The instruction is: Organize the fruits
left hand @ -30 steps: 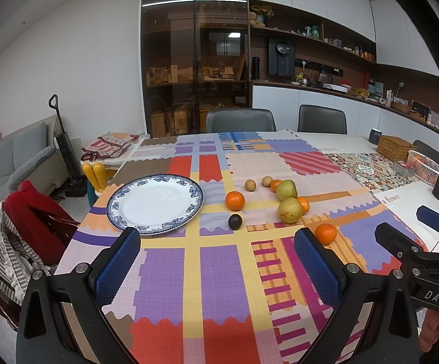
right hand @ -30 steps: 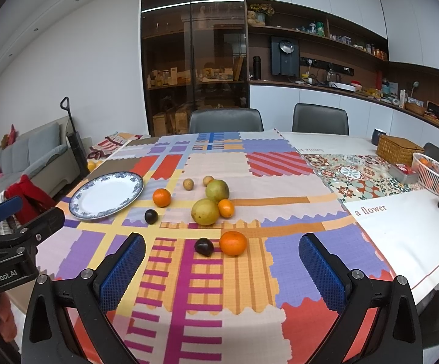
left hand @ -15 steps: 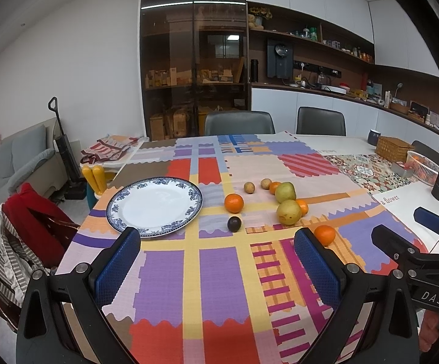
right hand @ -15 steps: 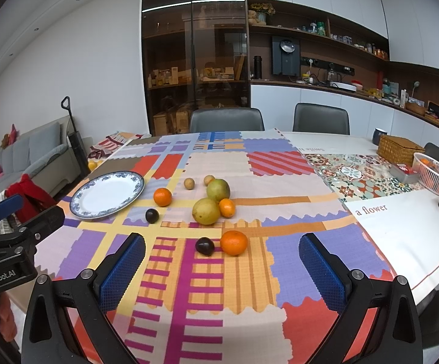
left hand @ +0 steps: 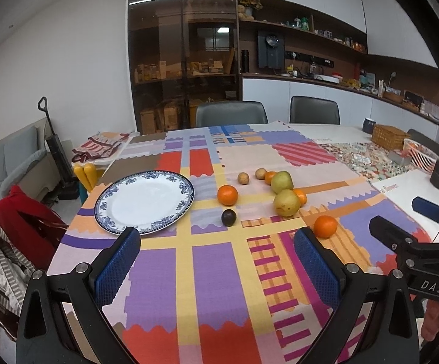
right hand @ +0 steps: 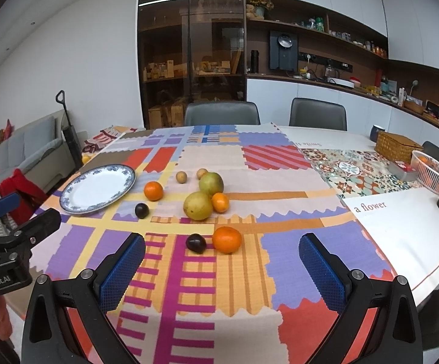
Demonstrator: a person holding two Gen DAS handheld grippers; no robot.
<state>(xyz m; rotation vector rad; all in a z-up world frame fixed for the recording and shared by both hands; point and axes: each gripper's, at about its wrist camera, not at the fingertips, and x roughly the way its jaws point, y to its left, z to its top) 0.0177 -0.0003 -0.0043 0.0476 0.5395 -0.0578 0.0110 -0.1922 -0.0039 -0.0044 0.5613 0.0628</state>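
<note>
— What's moved since a second ago?

— Hardly anything; I've eased both cameras a touch nearer the table and no fruit has shifted. My left gripper (left hand: 216, 262) and right gripper (right hand: 221, 268) hover with jaws spread wide, holding nothing.

— And the fruit?

— Scattered on the patchwork tablecloth (right hand: 189, 279): a near orange (right hand: 227, 239) touching a dark plum (right hand: 196, 243), two yellow-green pears (right hand: 198, 205) farther back. The blue-rimmed white plate (left hand: 144, 201) sits left, bare.

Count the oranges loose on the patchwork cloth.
4. One beside the plate; one against the nearer pear; one nearest the tongs, beside a dark plum; one peeking out behind the farther pear. More may be hidden.
</note>
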